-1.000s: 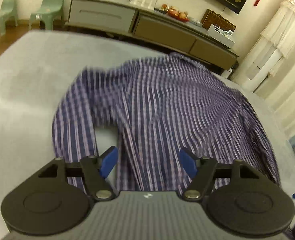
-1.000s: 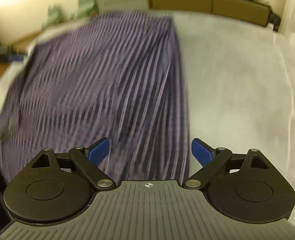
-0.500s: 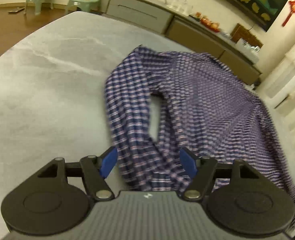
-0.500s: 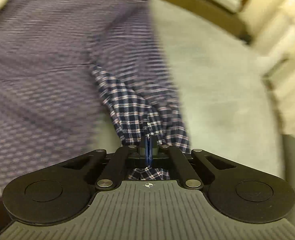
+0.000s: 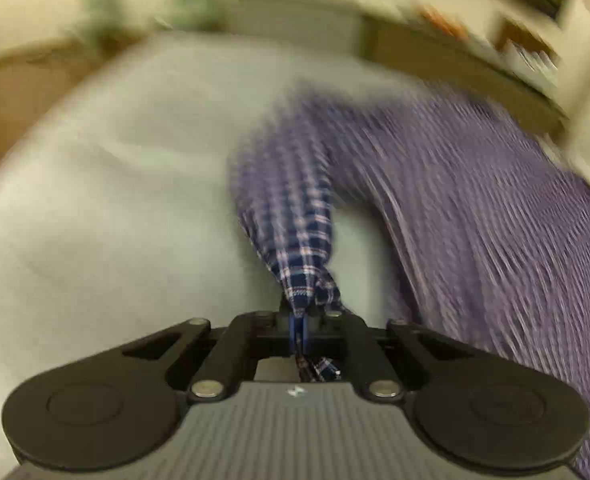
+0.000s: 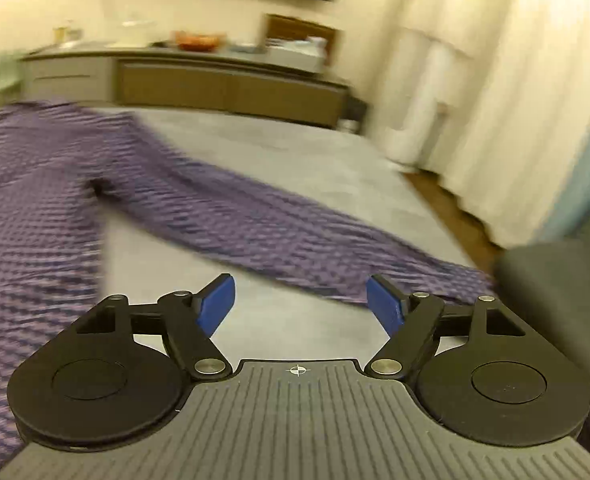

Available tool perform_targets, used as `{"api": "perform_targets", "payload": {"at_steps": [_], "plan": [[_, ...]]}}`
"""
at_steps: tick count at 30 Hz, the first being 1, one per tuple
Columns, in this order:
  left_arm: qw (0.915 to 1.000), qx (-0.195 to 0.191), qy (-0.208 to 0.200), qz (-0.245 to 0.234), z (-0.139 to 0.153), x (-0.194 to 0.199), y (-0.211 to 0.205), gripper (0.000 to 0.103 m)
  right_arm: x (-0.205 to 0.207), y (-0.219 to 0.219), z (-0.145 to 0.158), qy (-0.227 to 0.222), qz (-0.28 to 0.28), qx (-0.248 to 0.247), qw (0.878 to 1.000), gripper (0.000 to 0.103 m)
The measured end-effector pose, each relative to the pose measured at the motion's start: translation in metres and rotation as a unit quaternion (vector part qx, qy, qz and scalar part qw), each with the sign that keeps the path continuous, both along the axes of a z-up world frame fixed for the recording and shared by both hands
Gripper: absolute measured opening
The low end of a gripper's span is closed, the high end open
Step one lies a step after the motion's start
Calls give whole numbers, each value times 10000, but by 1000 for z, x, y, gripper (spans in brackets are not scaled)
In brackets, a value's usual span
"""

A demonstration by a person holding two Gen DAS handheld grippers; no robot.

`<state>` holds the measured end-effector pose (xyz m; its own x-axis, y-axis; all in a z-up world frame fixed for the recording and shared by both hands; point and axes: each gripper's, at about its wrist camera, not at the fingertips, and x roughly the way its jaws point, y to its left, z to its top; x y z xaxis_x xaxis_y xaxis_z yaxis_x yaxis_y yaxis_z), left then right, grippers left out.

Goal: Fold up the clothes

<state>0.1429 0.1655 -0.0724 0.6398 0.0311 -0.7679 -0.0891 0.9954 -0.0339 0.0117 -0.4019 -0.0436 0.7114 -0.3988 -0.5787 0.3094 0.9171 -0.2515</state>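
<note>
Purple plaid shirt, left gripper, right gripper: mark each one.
Purple plaid shirt (image 5: 475, 216): left wrist view, spread body panel.
Left gripper (image 5: 299, 322): left wrist view, between pads pinching the sleeve.
Right gripper (image 6: 300, 304): right wrist view, empty gap, jaws opening.

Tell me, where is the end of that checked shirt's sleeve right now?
In the left wrist view the sleeve of the plaid shirt runs down the middle of the grey table, its end pinched in the shut left claw.

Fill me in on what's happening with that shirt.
A person with a gripper in each hand is folding a blue plaid shirt spread on a grey surface. The left gripper is shut on the end of one sleeve. The right gripper holds nothing; its jaws are opening above the bare surface, with the other sleeve stretched out just beyond.
</note>
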Motion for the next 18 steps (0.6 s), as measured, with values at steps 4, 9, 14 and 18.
{"api": "perform_targets", "payload": {"at_steps": [4,9,14,18], "plan": [[9712,1621,-680,1611,14,20,54,42,7,23,-10,237,557,-165,9980,83],[9809,309,-245,1903,6,7,97,58,15,23,-10,360,801,435,9952,84],[9922,-1101,-313,484,18,-13,33,68,24,11,-4,221,830,1578,9837,86],[9876,-1495,234,-425,-3,14,-34,69,53,6,-12,117,818,2543,9636,86]]}}
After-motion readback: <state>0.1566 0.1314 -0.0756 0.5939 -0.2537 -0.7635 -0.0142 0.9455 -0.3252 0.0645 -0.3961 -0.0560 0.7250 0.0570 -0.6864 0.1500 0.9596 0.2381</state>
